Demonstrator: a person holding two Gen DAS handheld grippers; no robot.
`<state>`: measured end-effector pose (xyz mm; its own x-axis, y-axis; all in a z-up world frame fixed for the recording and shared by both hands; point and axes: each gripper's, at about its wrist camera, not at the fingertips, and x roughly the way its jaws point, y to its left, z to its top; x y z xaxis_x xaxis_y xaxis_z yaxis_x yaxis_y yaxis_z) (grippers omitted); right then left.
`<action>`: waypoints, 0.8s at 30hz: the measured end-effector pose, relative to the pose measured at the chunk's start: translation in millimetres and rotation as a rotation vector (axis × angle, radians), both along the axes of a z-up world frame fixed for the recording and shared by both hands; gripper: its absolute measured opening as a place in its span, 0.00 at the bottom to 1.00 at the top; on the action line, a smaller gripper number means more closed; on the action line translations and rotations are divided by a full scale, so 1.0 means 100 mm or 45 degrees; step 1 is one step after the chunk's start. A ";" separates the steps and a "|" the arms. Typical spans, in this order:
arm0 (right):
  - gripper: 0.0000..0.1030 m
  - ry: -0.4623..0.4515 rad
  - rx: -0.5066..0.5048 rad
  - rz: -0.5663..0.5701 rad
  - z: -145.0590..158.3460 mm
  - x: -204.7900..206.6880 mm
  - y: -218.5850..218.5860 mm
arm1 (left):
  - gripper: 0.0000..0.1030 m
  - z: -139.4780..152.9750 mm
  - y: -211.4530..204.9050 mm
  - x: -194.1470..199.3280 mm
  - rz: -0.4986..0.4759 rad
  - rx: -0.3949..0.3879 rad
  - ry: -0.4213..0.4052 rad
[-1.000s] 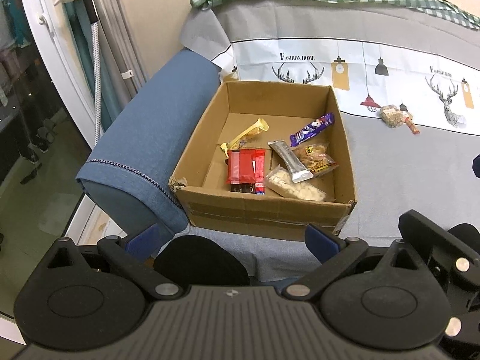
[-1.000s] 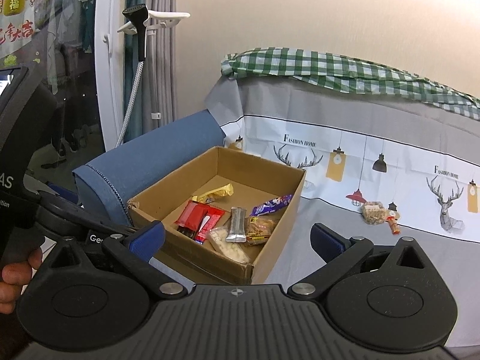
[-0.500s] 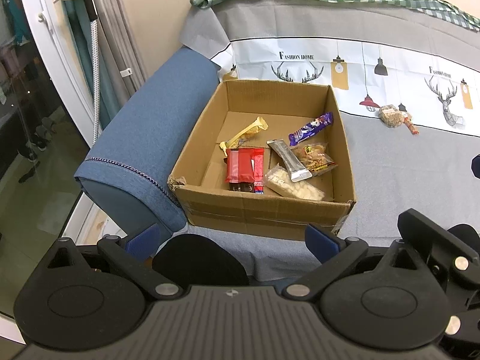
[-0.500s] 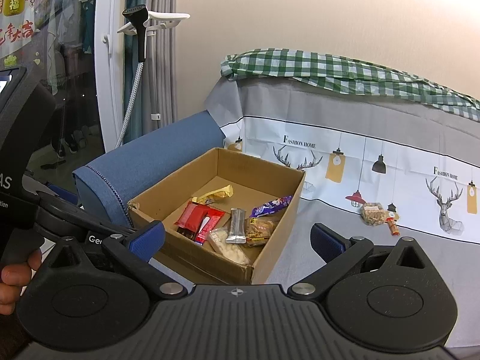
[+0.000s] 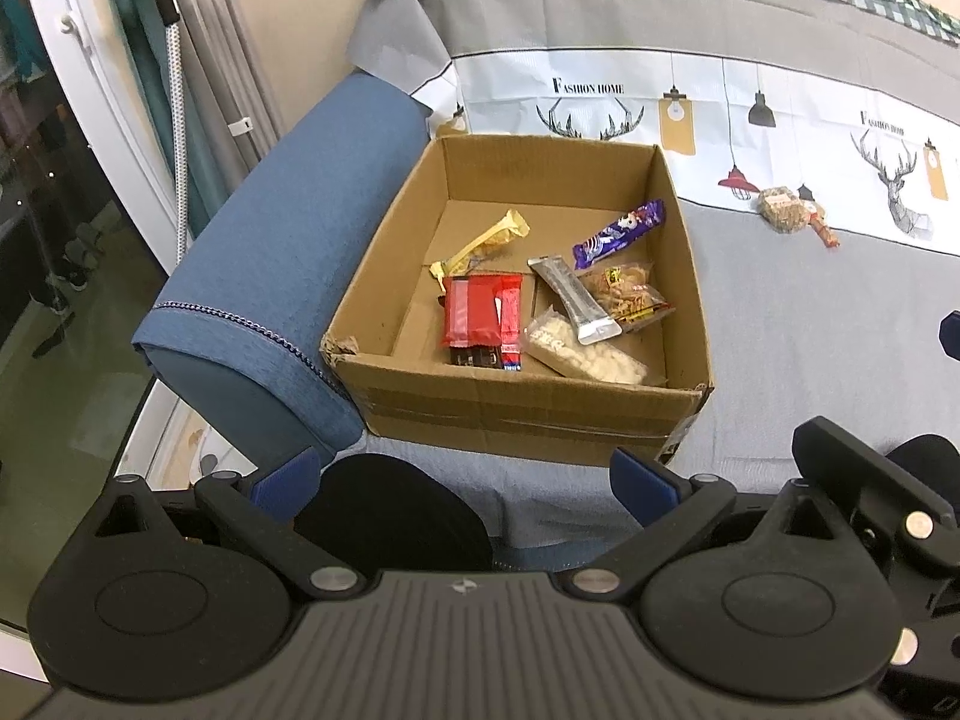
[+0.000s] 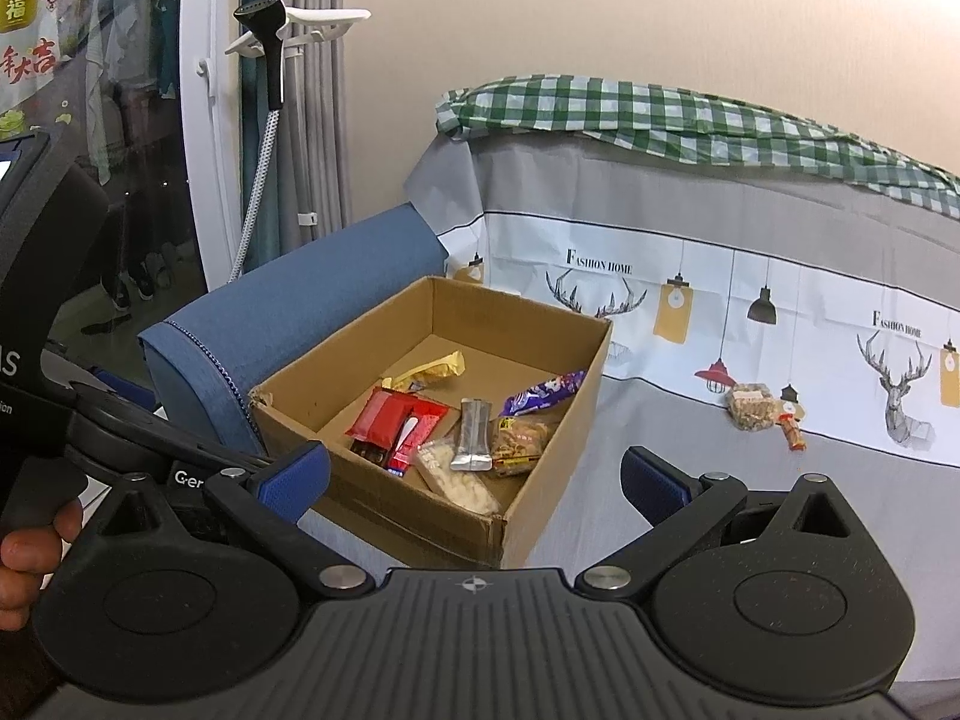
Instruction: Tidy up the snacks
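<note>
An open cardboard box rests on the grey sofa seat beside the blue armrest. Inside lie several snacks: a red pack, a yellow bar, a purple bar, a silver bar, a clear bag of brown snacks and a clear bag of white snacks. Two loose snacks, a brown bag and a small red stick, sit on the seat to the right. My left gripper and right gripper hang open and empty, short of the box.
The blue armrest flanks the box's left side. A printed cover with a green checked cloth drapes the sofa back. A garment steamer, curtain and glass door stand at left. A hand holds the left tool.
Both views have shifted only slightly; the box and snacks lie as before and both grippers stay open.
</note>
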<state>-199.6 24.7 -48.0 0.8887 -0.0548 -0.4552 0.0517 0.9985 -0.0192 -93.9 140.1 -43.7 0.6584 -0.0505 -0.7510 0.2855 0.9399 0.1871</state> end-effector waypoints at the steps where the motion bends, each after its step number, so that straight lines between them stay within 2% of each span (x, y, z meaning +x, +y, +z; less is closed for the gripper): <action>1: 0.99 0.004 0.004 0.000 -0.01 0.01 -0.01 | 1.00 -0.01 -0.01 0.00 0.000 0.004 0.005; 10: 0.99 0.052 0.057 -0.017 -0.16 0.12 -0.16 | 1.00 -0.15 -0.18 0.15 -0.020 0.057 0.063; 15: 0.99 0.064 0.102 -0.051 -0.24 0.18 -0.32 | 1.00 -0.18 -0.42 0.24 -0.089 0.091 0.083; 20: 0.99 0.057 0.131 -0.176 -0.31 0.22 -0.70 | 1.00 -0.14 -0.83 0.40 -0.189 0.105 0.076; 24: 0.99 0.073 0.158 -0.333 -0.42 0.22 -1.20 | 1.00 -0.10 -1.33 0.64 -0.283 0.113 0.071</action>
